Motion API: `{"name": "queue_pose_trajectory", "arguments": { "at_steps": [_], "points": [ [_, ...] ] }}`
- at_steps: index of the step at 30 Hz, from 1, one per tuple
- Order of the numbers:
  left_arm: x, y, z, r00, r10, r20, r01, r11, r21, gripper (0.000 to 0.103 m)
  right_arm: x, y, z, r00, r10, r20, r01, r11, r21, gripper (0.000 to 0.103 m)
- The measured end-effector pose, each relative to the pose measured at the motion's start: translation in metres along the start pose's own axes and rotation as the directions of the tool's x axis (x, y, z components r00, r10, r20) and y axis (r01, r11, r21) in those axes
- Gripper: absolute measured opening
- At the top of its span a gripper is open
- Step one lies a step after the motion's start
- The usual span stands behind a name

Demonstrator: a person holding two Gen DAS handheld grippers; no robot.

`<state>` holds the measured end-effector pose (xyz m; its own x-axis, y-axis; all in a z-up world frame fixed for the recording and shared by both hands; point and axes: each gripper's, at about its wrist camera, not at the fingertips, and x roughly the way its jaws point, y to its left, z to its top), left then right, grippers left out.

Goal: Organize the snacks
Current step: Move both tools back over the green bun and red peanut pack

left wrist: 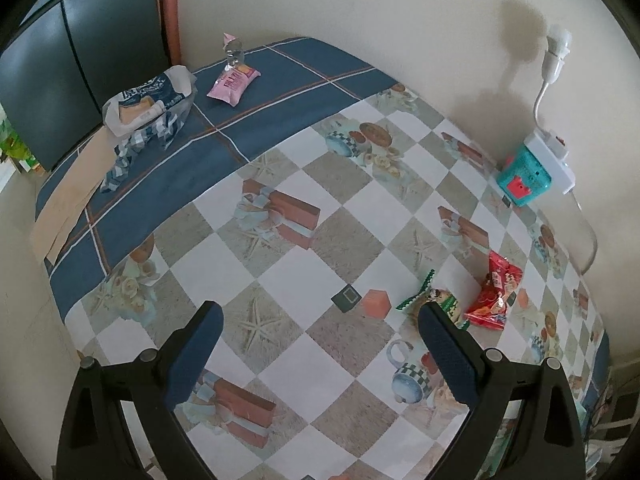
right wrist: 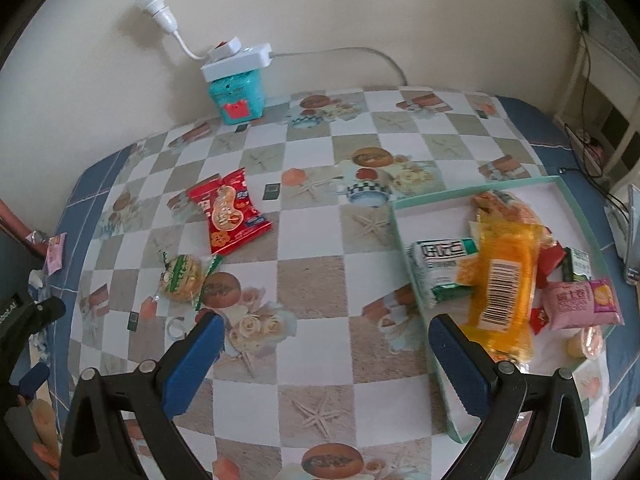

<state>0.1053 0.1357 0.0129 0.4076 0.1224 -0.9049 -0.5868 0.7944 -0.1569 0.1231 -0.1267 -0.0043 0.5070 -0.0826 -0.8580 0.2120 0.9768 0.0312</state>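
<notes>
On the checkered table (right wrist: 312, 276), open cloth lay between the red packet (right wrist: 228, 210), green cookie (right wrist: 182, 276) and snack-filled tray (right wrist: 416, 292) at right. Both the left gripper (left wrist: 320, 312) and right gripper (right wrist: 324, 324) hovered wide, empty.

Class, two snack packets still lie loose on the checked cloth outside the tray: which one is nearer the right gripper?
The round green-wrapped biscuit, just beyond the right gripper. The red packet lies farther back, toward the wall.
</notes>
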Motion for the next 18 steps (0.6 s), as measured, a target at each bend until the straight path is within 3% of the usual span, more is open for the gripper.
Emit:
{"name": "queue_pose_trajectory", "arguments": {
  "at_steps": [8, 18],
  "points": [
    [0.029, -0.010, 0.006, 0.998, 0.010, -0.062, -0.008, 0.999, 0.034, 0.098, 0.013, 0.002, 0.011, 1.000, -0.023, 0.010, 0.023, 0.999, -0.030, 0.103],
    [0.055, -0.034, 0.013, 0.994, -0.028, -0.110, 0.036, 0.997, 0.073, 0.098, 0.031, 0.010, 0.023, 0.999, 0.025, 0.026, -0.024, 0.998, -0.053, 0.103]
  ]
}}
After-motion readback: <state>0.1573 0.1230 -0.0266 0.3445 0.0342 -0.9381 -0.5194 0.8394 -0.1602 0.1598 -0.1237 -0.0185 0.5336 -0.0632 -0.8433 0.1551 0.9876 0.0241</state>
